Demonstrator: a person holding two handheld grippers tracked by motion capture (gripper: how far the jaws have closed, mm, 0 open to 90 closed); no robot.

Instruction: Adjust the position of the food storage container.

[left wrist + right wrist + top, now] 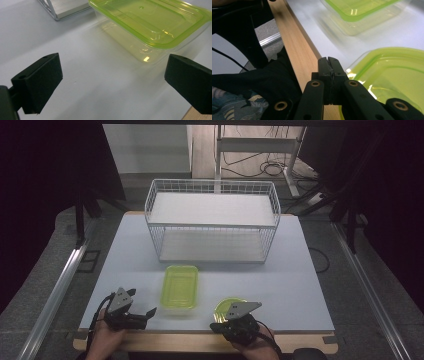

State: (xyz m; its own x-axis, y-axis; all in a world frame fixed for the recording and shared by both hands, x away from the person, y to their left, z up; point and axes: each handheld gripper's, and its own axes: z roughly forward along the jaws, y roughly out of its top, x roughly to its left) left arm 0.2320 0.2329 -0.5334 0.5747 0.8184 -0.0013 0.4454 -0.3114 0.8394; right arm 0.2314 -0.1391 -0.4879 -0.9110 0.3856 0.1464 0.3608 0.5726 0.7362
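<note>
From above, the rectangular box (180, 286) with its green lid lies on the counter (300, 285) in front of the wire rack (212, 220), between both grippers. The left gripper (145, 312) points toward it; its own view shows the fingers (37, 80) wide apart, nothing between them. The right gripper (329, 72) has its fingers pressed together beside the round green lid (397, 72) near the counter's wooden edge.
</note>
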